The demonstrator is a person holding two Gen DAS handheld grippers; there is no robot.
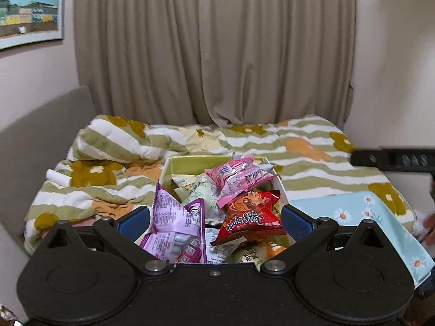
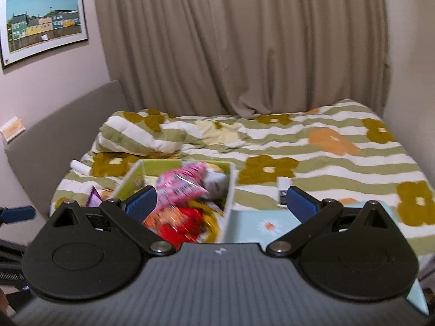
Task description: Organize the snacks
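Between left fingers: snack box | both grippers spread wide, empty

Green-and-white striped blanket with ochre flowers; pink packet, red packet, blue fingers.

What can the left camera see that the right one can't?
Only the left view shows the purple packets clearly, the sharp "Potato Stix" print on the red bag, and the other gripper's arm coming in from the side. Only the right view shows a small white bottle on the blanket and a card on the wall ledge. Both show the snack box, the pink packet, the flowered blanket, the curtain and the framed picture.
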